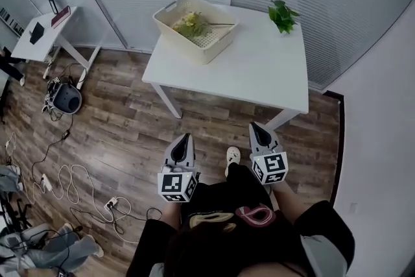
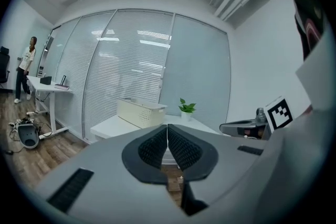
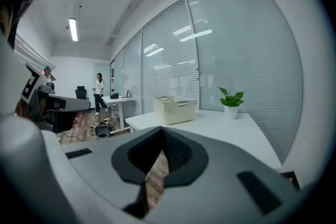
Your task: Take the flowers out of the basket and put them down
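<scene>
Head view shows me standing on the wooden floor [image 1: 117,120] short of the white table [image 1: 259,74], with the task not yet begun. My left gripper [image 1: 186,138] and right gripper [image 1: 259,128] both hang off the table's near edge, well apart from it. Each has its jaws pressed together on nothing, as each gripper's own view confirms. The flowers [image 1: 189,24] lie untouched inside the cream basket [image 1: 217,43] at the table's far left corner. A small potted plant [image 1: 283,15] stands at its far right corner. Everything is left, I judge: reach the table, part my jaws, lift the flowers out, lay them on the table.
</scene>
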A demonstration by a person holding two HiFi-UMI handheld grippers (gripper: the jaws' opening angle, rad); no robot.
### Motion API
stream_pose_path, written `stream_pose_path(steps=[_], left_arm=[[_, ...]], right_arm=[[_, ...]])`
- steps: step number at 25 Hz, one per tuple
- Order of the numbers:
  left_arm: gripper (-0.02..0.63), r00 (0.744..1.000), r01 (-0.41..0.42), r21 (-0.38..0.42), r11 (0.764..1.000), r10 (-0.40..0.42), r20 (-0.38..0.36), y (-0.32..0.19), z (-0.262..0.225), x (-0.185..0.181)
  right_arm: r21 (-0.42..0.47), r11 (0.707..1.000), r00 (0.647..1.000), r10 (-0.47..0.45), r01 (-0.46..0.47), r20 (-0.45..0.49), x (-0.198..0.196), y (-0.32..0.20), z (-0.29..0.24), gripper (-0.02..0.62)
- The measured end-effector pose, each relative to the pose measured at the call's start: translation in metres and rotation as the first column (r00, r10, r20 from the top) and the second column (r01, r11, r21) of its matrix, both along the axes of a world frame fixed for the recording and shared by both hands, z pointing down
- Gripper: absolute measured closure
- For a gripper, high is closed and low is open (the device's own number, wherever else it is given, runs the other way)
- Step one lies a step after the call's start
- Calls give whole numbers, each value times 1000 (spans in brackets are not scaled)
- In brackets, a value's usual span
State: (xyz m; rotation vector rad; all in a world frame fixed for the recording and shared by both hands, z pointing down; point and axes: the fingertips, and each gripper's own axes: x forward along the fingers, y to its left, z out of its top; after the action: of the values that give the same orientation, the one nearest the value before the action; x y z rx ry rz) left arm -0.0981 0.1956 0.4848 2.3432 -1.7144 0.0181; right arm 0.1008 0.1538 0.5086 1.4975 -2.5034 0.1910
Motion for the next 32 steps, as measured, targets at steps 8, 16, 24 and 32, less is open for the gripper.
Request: stream_pose_path(steps=[8, 16, 24, 32], left_arm=[[589, 992, 119, -60, 991, -121, -32, -57, 12, 15], [589, 981, 184, -54, 981, -187, -57, -105, 10, 45], [589, 978, 201, -58, 978, -204, -52, -135, 12, 64], [589, 979, 196, -41, 980, -197, -43, -163, 6, 65]], right_arm=[[7, 991, 990, -134, 134, 48, 0, -75, -6, 585], [-1, 979, 978, -203, 203, 38, 29, -135, -4, 585], [-7, 973, 972, -229, 230, 43, 44, -166, -1, 586], [-23, 974, 974, -223, 225, 44, 48, -187, 2, 585]])
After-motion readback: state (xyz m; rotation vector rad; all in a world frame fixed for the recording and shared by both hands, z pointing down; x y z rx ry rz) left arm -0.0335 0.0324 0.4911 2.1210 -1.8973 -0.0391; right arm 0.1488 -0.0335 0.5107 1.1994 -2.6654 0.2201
